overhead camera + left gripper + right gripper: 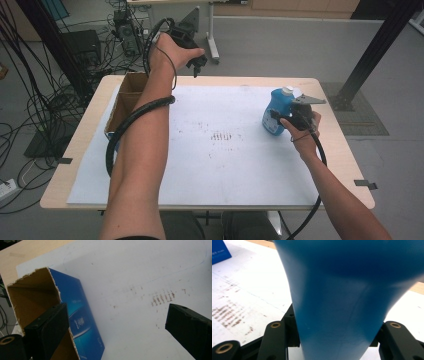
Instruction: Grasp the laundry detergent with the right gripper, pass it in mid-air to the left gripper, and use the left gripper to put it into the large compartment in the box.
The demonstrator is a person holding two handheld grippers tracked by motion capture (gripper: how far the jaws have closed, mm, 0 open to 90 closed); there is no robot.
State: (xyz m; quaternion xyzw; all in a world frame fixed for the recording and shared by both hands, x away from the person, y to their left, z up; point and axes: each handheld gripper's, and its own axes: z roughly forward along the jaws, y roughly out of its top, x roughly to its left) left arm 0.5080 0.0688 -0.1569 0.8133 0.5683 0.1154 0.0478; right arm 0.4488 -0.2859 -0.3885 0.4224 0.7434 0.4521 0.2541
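**Listener:** What do the pictures show you right now?

**Operator:** In the high view, at right of centre, I see my right tongs [278, 117] clamped on a blue plastic detergent bottle with a white cap [276, 110]. It stands upright on the white sheet [225, 165] covering the wooden counter [345, 165]. In the right gripper view the bottle's blue body [337, 302] sits squeezed between the jaws.

**Listener:** And your other hand?

**Operator:** My left tongs [196, 64] hover at upper centre, jaws wide, holding nothing. An open cardboard box with a blue printed side [75, 312] lies at the left.

**Listener:** How will the bottle handle?

**Operator:** I judge it smooth and slippery, somewhat springy, possibly heavy if full. I would grip across the narrower body, low enough to stop it tipping.
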